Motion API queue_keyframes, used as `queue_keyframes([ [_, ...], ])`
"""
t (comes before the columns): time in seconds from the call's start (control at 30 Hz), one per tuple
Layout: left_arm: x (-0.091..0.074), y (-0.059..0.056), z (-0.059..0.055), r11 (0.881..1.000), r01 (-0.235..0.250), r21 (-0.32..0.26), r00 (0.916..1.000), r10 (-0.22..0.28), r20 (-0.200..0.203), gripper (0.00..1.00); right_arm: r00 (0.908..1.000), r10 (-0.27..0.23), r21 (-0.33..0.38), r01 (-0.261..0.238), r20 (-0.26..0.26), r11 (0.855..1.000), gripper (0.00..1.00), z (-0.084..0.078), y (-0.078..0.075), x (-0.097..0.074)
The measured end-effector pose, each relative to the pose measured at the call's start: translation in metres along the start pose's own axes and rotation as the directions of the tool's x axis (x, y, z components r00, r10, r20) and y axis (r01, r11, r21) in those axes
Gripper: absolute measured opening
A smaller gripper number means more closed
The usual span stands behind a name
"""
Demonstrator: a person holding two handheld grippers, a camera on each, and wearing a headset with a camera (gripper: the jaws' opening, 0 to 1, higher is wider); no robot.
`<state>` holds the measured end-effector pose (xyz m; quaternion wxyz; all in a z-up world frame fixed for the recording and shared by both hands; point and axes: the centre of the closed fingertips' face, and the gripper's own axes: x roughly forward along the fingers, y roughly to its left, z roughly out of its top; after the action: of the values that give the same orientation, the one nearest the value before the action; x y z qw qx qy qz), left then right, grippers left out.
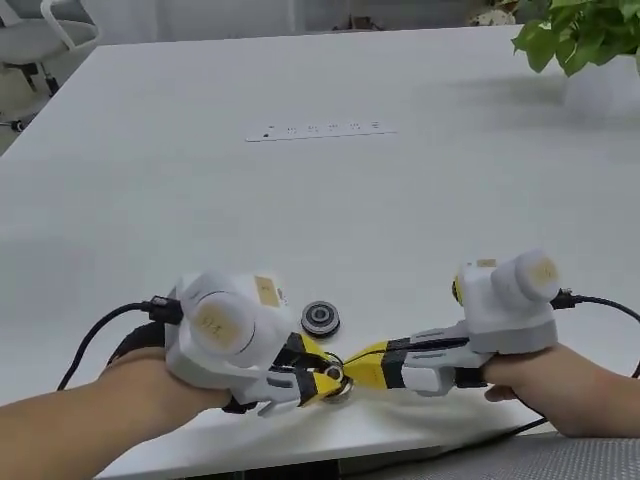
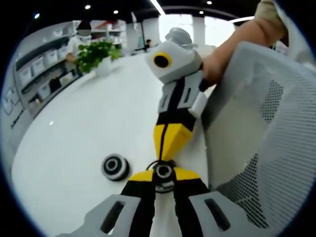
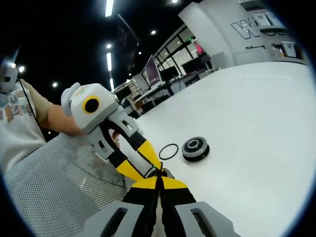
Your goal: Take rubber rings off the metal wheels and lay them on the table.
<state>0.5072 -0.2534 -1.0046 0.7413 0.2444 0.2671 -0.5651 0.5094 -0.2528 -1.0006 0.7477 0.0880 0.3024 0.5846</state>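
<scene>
Nearest to you, at the front edge of the smooth white table [image 1: 420, 210], your left gripper [image 1: 322, 378] clamps a small round metal wheel [image 2: 163, 172]. Your right gripper [image 3: 159, 181] meets it tip to tip, its jaws pressed together at the wheel's rim; whether they pinch rubber, you cannot tell. Just beyond lie a thin black rubber ring [image 3: 168, 151] and, beside it but apart, a second wheel [image 1: 320, 318] with a dark rim. Farther is a flat socket strip [image 1: 320, 130], and farthest a leafy plant [image 1: 575, 35].

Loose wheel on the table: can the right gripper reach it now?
Probably not yet: the right gripper is shut at the held wheel in the left gripper. The loose wheel lies nearby on bare table, so once released, the way looks free.
</scene>
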Motion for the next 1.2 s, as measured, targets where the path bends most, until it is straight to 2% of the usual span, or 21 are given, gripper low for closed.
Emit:
queue_keyframes([
  [0.17, -0.003, 0.001, 0.0, 1.0, 0.005, 0.0, 1.0, -0.005, -0.004, 0.17, 1.0, -0.001, -0.002, 0.001, 0.008, 1.0, 0.0, 0.002, 0.0, -0.001],
  [0.27, -0.008, 0.005, 0.001, 1.0, 0.004, -0.008, 1.0, -0.004, 0.005, 0.19, 0.9999, -0.001, 0.0, 0.001, 0.013, 1.0, 0.0, 0.003, 0.0, -0.002],
  [0.43, -0.018, 0.003, 0.003, 1.0, 0.013, -0.02, 0.9998, -0.012, 0.014, 0.22, 0.9998, 0.001, 0.008, -0.001, 0.02, 1.0, 0.0, 0.005, 0.001, -0.003],
  [0.63, -0.034, 0.006, 0.007, 0.998, 0.005, -0.056, 0.9989, -0.002, 0.046, 0.28, 0.9998, 0.018, -0.006, -0.018, 0.007, 1.0, 0.0, 0.006, 0.004, -0.002],
  [0.77, -0.046, 0.006, 0.009, 0.996, 0.008, -0.084, 0.9975, -0.003, 0.071, 0.36, 0.9994, 0.034, -0.011, -0.034, 0.003, 0.999, 0.0, 0.01, 0.008, -0.002],
  [1.2, -0.081, 0.017, 0.0, 0.985, -0.043, -0.166, 0.9931, 0.06, 0.1, 0.46, 0.9979, 0.063, -0.042, -0.063, -0.012, 0.997, 0.0, 0.028, 0.013, 0.001],
])
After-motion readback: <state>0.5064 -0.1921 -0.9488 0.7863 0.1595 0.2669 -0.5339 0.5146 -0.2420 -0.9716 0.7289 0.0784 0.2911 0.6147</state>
